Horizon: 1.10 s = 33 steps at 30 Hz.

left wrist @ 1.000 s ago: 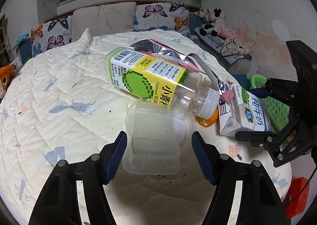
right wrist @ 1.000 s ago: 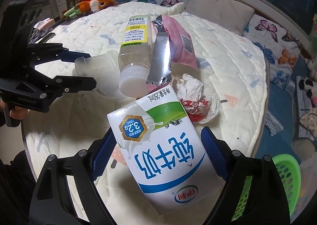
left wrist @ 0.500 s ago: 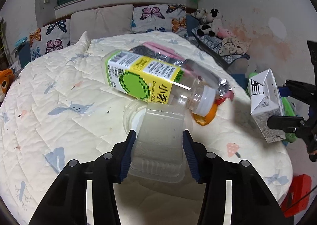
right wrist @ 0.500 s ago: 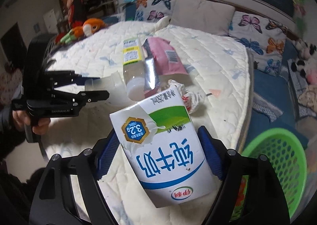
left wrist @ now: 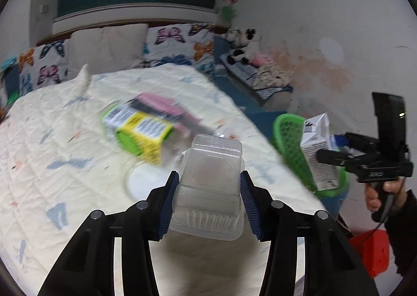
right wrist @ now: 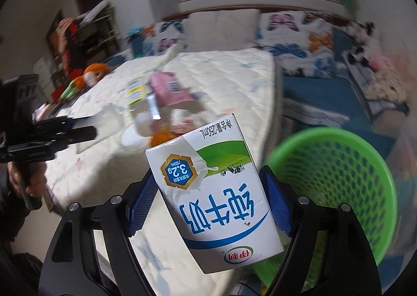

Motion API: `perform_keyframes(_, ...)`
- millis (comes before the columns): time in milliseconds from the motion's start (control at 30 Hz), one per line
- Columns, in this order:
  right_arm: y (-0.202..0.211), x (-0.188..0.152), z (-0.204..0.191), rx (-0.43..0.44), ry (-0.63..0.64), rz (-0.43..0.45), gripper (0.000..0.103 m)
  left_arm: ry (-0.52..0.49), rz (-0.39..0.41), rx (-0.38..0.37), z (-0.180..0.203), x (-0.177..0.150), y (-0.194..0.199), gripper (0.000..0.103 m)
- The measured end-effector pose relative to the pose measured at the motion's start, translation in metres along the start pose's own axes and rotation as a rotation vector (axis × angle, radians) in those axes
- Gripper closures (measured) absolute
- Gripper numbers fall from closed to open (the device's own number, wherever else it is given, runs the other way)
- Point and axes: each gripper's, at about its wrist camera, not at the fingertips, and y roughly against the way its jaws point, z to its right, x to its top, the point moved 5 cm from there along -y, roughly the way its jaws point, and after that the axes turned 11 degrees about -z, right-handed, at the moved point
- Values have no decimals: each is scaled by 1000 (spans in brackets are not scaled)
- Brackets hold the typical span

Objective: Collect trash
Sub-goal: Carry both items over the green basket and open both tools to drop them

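Observation:
My left gripper (left wrist: 209, 189) is shut on a clear plastic clamshell box (left wrist: 209, 189) and holds it above the bed. My right gripper (right wrist: 208, 202) is shut on a white milk carton (right wrist: 213, 197), held at the bed's edge beside a green mesh basket (right wrist: 338, 178). In the left wrist view the carton (left wrist: 319, 155) hangs over the basket (left wrist: 292, 144). A plastic bottle with a yellow-green label (left wrist: 138, 137), a pink foil wrapper (left wrist: 166, 105), crumpled paper (right wrist: 182, 121) and a round clear lid (left wrist: 146, 178) lie on the quilt.
The bed has a cream quilt (left wrist: 52, 139) with butterfly pillows (left wrist: 177, 43) at its head. Plush toys (left wrist: 242, 45) lie by the wall. An orange plush toy (right wrist: 91, 74) lies at the bed's far side. A red box (left wrist: 370, 251) stands on the floor.
My left gripper has closed on the clamshell box and lifted it off the quilt. My right gripper has carried the milk carton off the bed to over the green basket.

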Motion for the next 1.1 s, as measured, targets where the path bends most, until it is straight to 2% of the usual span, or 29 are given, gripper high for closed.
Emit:
perform_keyframes(233, 11, -19, 62, -83, -159, 18, 26, -78, -7, -65, 53, 31, -20, 57)
perform_keyframes(433, 9, -36, 104, -118, -269, 19, 25, -133, -32, -105, 94, 53, -43, 57)
perform_keyframes(600, 15, -48, 130, -128, -338, 36, 19, -170, -51, -122, 124, 67, -62, 57)
perform_keyframes(767, 29, -58, 140, -120, -365, 59, 19, -205, -72, -132, 150, 74, -83, 56)
perform_keyframes(1100, 55, -85, 141, -159, -367, 96, 19, -229, -152, -138, 186, 74, -131, 56)
